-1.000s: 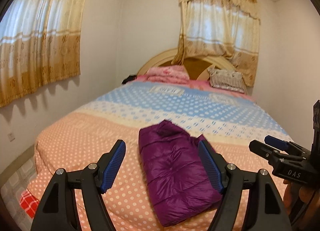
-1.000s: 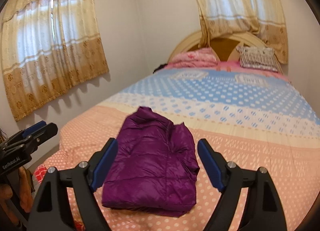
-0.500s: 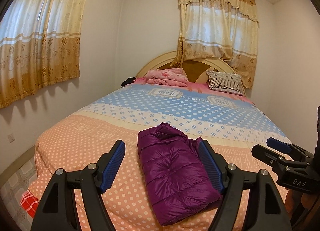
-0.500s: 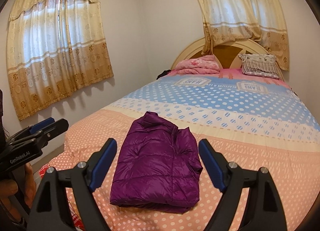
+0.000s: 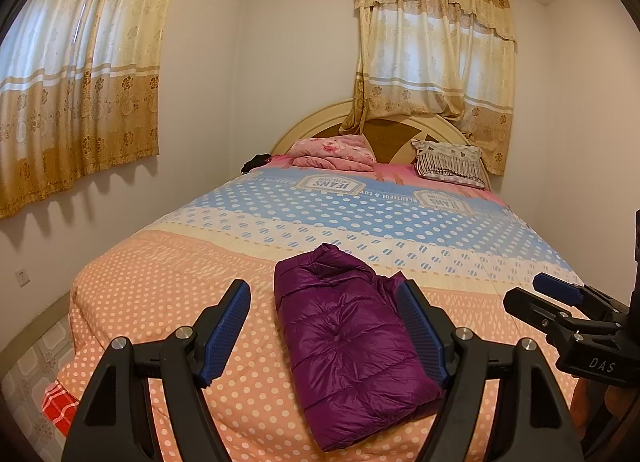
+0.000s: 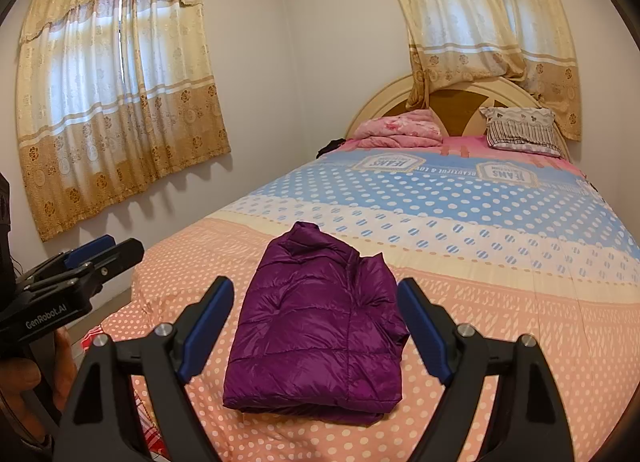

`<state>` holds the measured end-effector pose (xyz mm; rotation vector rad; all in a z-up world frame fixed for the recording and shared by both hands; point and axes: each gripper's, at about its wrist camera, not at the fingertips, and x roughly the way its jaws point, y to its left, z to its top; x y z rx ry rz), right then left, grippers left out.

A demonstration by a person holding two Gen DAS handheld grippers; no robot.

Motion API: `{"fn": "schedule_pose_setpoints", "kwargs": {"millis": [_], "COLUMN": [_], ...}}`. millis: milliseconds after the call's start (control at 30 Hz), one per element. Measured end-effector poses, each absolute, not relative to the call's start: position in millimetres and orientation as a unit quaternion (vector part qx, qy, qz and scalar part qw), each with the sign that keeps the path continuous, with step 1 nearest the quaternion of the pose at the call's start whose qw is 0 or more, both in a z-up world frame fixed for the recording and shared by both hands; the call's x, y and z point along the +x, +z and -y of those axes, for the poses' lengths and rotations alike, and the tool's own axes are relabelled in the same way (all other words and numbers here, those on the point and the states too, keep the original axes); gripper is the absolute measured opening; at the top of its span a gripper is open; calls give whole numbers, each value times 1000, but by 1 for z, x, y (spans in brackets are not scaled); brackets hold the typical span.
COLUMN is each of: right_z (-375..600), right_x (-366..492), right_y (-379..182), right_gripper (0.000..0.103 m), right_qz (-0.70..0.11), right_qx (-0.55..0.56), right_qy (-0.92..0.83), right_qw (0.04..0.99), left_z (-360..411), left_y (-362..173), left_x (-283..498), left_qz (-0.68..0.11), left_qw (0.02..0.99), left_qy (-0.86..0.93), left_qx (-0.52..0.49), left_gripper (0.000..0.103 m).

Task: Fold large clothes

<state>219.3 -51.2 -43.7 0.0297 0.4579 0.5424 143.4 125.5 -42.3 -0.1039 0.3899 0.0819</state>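
A purple puffer jacket (image 5: 348, 346) lies folded into a compact bundle on the near, peach dotted end of the bed (image 5: 160, 302); it also shows in the right wrist view (image 6: 320, 326). My left gripper (image 5: 324, 326) is open and empty, held back from and above the bed, the jacket showing between its blue pads (image 5: 226, 332). My right gripper (image 6: 316, 326) is open and empty too, held back likewise. Each gripper shows at the edge of the other's view: the right one (image 5: 556, 298), the left one (image 6: 100, 250).
The bed's blue dotted part (image 6: 460, 197) stretches to a round headboard (image 5: 320, 117). A pink folded quilt (image 5: 332, 151) and a patterned pillow (image 5: 448, 161) lie at the head. Curtained windows (image 5: 80, 73) are on the left and back walls. Tiled floor (image 5: 36, 350) is on the left.
Both grippers have drawn back and risen a little from the bed; the folded jacket has not moved and looks smaller and farther off. Both stay open.
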Motion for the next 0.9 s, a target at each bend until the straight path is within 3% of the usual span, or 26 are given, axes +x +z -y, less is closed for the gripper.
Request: {"fn": "schedule_pose_setpoints", "kwargs": {"millis": [900], "right_z": [50], "right_x": [216], "right_y": [-47], "right_gripper": [86], "right_qz": [-232], "right_qx": [12], "right_qy": [279], "right_qw": [932], "left_z": [-129], "left_y": [-44], "left_x": [144], "left_qz": [-197], "left_qw": [978], "left_qy": [42], "left_qx": [-51], "left_gripper": [76]}}
